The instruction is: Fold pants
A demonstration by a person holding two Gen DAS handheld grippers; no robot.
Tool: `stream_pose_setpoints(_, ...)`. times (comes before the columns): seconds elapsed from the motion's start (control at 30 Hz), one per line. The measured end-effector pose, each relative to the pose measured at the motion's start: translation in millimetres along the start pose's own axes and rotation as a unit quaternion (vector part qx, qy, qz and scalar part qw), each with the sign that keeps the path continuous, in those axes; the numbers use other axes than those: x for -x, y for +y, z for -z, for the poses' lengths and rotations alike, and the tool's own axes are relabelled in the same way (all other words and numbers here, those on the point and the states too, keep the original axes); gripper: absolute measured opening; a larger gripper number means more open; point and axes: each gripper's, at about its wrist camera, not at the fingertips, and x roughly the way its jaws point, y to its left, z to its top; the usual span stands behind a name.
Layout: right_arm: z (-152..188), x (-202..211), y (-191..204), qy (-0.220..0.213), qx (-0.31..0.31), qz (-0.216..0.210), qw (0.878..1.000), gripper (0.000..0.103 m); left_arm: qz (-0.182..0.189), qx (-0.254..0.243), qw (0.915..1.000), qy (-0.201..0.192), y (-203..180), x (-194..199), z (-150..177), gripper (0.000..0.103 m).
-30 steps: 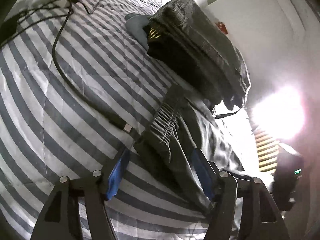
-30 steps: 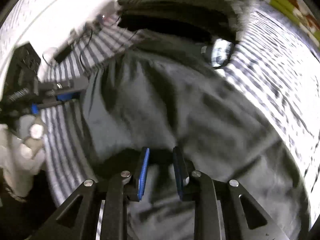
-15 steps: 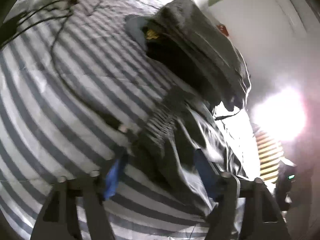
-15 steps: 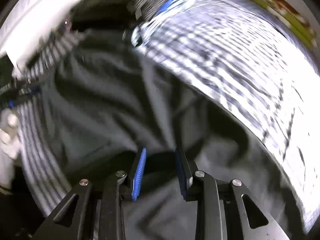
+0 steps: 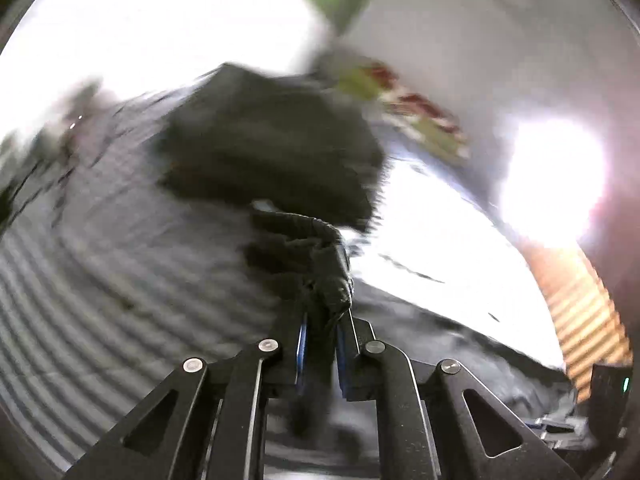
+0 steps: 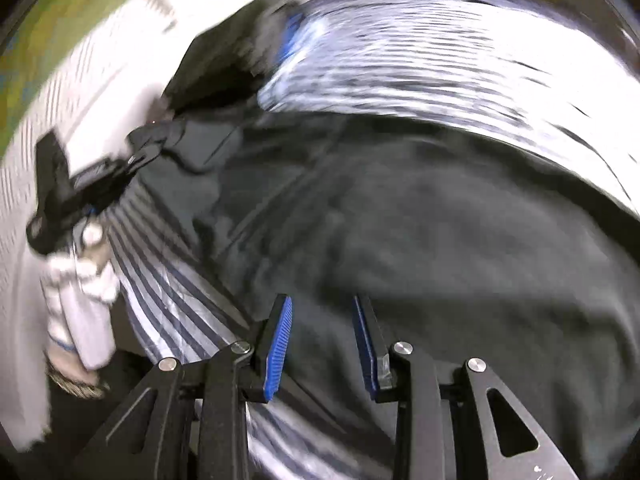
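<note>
Dark grey pants (image 6: 440,220) lie spread over a grey-and-white striped bedsheet (image 6: 440,60). In the left wrist view my left gripper (image 5: 322,320) is lifted above the bed. Its jaws are closing, and the bunched elastic waistband (image 5: 316,256) is pinched between the blue pads. The right wrist view shows that same left gripper (image 6: 136,152) at the upper left, holding the waist end up. My right gripper (image 6: 322,320) is near the pants' other end, and the thick fold of leg fabric fills the gap between its pads. Both views are motion-blurred.
A stack of folded dark clothes (image 5: 272,148) sits on the bed beyond the waistband. A bright light (image 5: 556,184) glares at the right, over a dark device (image 5: 608,392). A white sleeve and hand (image 6: 80,292) are at the bed's left edge, beside a white wall.
My left gripper went from open around the waistband to closed on it, and has lifted it off the sheet. My right gripper has swung sideways with the leg fabric, and the pants look stretched out.
</note>
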Motion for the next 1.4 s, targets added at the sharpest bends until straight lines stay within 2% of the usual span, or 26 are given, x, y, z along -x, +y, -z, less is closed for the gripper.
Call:
stream_pose_setpoints(0.07,7.5,29.9,-28.2,-0.023,-0.035,0.001,0.999,0.028,0.011,-0.060,0.9981,0.003,-50.3,-4.1,10.4,0.011)
stream_pose_setpoints(0.13,13.0,56.6,-56.1,-0.048,-0.068,0.002,0.997,0.029,0.033,-0.135,0.9900,0.022,-115.9,-18.3,38.8,0.011)
stream_pose_setpoints(0.17,16.7,66.9,-70.0,-0.054,-0.082,0.002,0.995,0.029,0.044,-0.158,0.9858,0.034,-135.7,-24.6,51.1,0.011)
stream_pose_setpoints(0.2,20.5,75.3,-82.6,-0.060,-0.097,0.002,0.993,0.029,0.065,-0.195,0.9768,0.062,-167.2,-37.4,75.7,0.011)
stream_pose_setpoints(0.23,24.5,83.2,-99.0,-0.067,-0.120,0.000,0.991,0.029,0.072,-0.215,0.9709,0.077,-182.9,-44.7,90.5,0.011)
stream_pose_setpoints(0.3,30.9,91.4,-119.9,-0.076,-0.145,-0.006,0.986,0.029,0.080,-0.283,0.9481,0.120,-222.4,-63.5,137.7,0.011)
stream_pose_setpoints(0.4,36.2,93.3,-137.8,-0.082,-0.157,0.012,0.984,0.029,0.076,-0.346,0.9227,0.152,-251.8,-79.9,182.4,0.013)
stream_pose_setpoints(0.43,38.2,91.5,-143.7,-0.078,-0.162,0.007,0.984,0.029,0.070,-0.358,0.9182,0.154,-254.7,-81.5,188.9,0.014)
stream_pose_setpoints(0.47,39.3,90.3,-146.9,-0.075,-0.170,0.001,0.983,0.029,0.068,-0.361,0.9171,0.154,-254.7,-80.8,191.2,0.022)
stream_pose_setpoints(0.5,39.4,86.7,-149.7,-0.073,-0.177,-0.009,0.981,0.029,0.076,-0.354,0.9174,0.165,-251.9,-78.3,188.2,0.042)
stream_pose_setpoints(0.57,38.0,78.6,-152.0,-0.069,-0.184,-0.027,0.980,0.029,0.095,-0.324,0.9246,0.177,-242.6,-70.5,175.8,0.063)
stream_pose_setpoints(0.6,36.2,75.2,-150.6,-0.070,-0.182,-0.029,0.980,0.029,0.105,-0.308,0.9306,0.168,-233.2,-58.5,167.1,0.063)
stream_pose_setpoints(0.73,19.9,66.5,-129.0,-0.074,-0.133,-0.045,0.987,0.030,0.133,-0.255,0.9456,0.153,-189.9,-11.9,143.5,0.063)
stream_pose_setpoints(0.9,-0.5,50.8,-76.7,-0.068,-0.048,-0.075,0.994,0.030,0.093,-0.210,0.9665,0.114,-133.4,6.3,100.2,0.063)
stream_pose_setpoints(0.97,-9.5,30.8,-63.3,-0.040,-0.031,-0.097,0.994,0.031,0.087,-0.181,0.9731,0.114,-110.5,-2.4,85.6,0.063)
stream_pose_setpoints(1.0,-12.5,21.2,-63.1,-0.027,-0.032,-0.083,0.996,0.031,0.089,-0.164,0.9758,0.114,-100.1,-10.2,80.1,0.063)
stream_pose_setpoints(1.07,-16.3,11.0,-74.5,-0.011,-0.060,-0.007,0.998,0.031,0.095,-0.129,0.9805,0.114,-79.6,-22.0,73.5,0.062)
stream_pose_setpoints(1.1,-15.2,14.2,-85.9,-0.017,-0.084,-0.004,0.996,0.031,0.105,-0.105,0.9824,0.113,-66.4,-29.2,71.9,0.062)
stream_pose_setpoints(1.2,-8.9,30.2,-108.0,-0.038,-0.126,-0.025,0.991,0.033,0.135,-0.060,0.9804,0.130,-48.9,-44.1,75.7,0.062)
stream_pose_setpoints(1.27,-8.1,33.0,-108.8,-0.038,-0.121,-0.013,0.992,0.043,0.142,-0.042,0.9788,0.141,-45.3,-56.3,74.3,0.062)
stream_pose_setpoints(1.4,-12.0,19.7,-99.1,-0.023,-0.101,-0.017,0.994,0.044,0.156,-0.025,0.9791,0.128,-38.2,-53.9,65.6,0.062)
